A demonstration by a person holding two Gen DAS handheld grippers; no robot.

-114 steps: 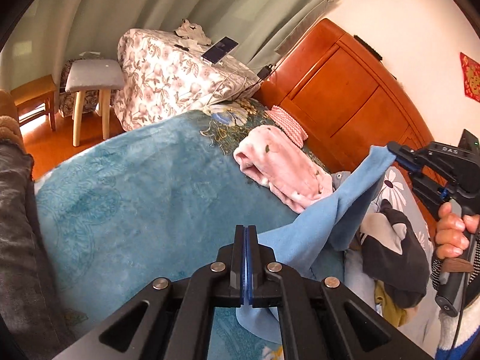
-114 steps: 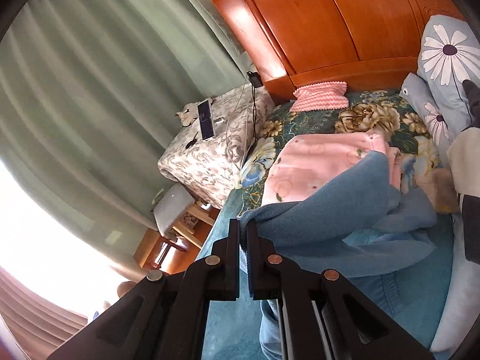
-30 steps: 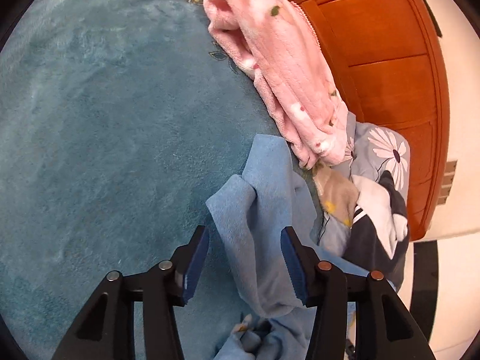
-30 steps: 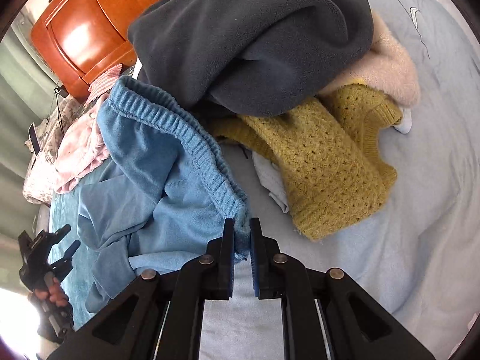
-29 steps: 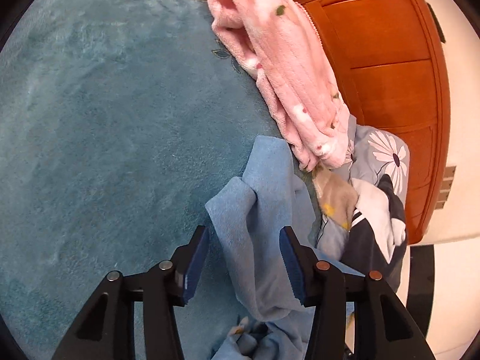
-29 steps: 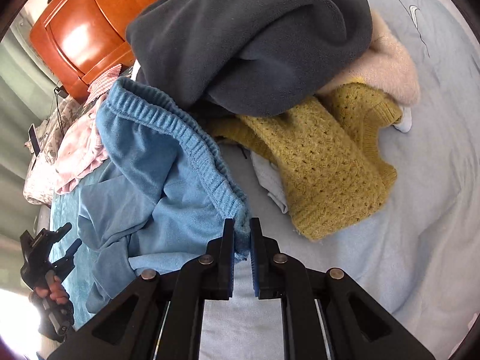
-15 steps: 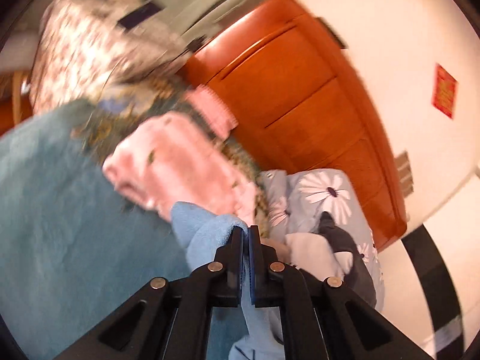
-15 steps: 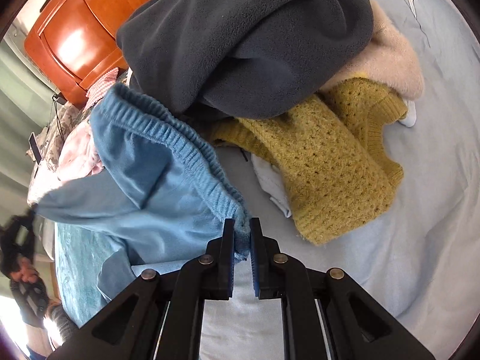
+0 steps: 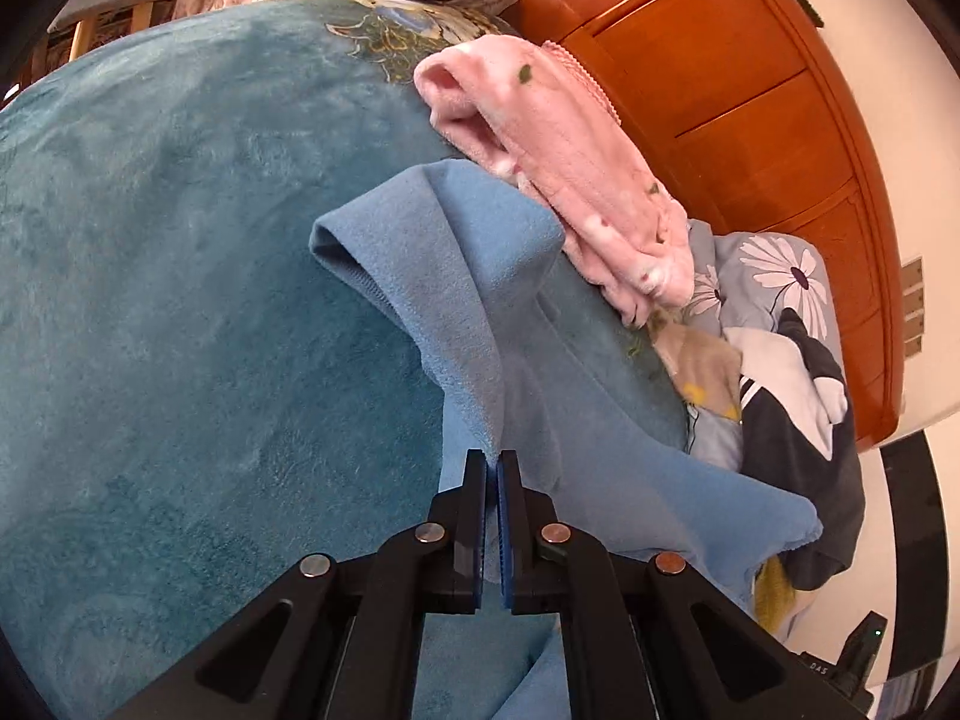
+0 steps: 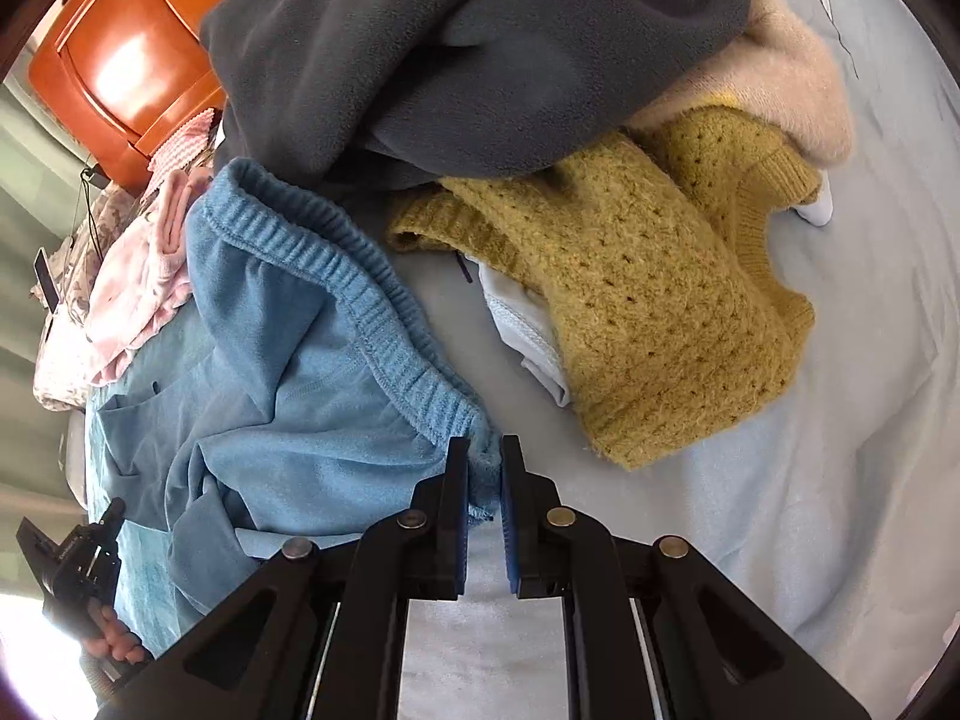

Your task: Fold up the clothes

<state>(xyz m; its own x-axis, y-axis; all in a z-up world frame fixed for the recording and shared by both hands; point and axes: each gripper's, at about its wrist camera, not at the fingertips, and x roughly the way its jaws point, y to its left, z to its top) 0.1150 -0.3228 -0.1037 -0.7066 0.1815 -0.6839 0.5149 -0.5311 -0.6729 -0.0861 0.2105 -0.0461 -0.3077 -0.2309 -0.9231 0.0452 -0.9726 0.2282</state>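
Blue trousers [image 10: 282, 372]: light-blue fleece pair on the bed, ribbed waistband [image 10: 360, 300] running from 10 o'clock toward centre in the right wrist view; legs trail off toward 8 o'clock over the teal blanket [image 9: 180, 300].

Right gripper [image 10: 483, 480]: jaws clenched on the near end of the waistband, fabric bunched between the pads; same grip as a second ago.

Left gripper [image 9: 492, 480]: jaws clamped on a ridge of a trouser leg [image 9: 456, 276]; cloth rises from the pads toward 12 o'clock, the leg's hem end curling over at 11 o'clock.

Change: a second ago the left jaws stood wide apart with the leg lying slack between them; they have shut on it, and the cloth now stands lifted off the blanket.

Meaning: both ends look to be in hand, waist on the right, leg on the left. Judged ready for drawing the garment taut and laying it flat; no crease made yet, folding proper not begun.

Surroundings, left wrist view: pink fleece garment [image 9: 552, 168] at 1 o'clock, just beyond the blue leg; wooden headboard [image 9: 750, 138] at 2 o'clock; daisy-print pillow [image 9: 774, 276] at 3 o'clock.

Surroundings, right wrist view: mustard knit sweater [image 10: 648, 300] at 2 o'clock beside the waistband; dark grey fleece [image 10: 480, 48] at 12 o'clock, overlapping the sweater; pale blue sheet [image 10: 840, 450] at 4 o'clock.

Risk: pile sits close, so a pull could snag the sweater.
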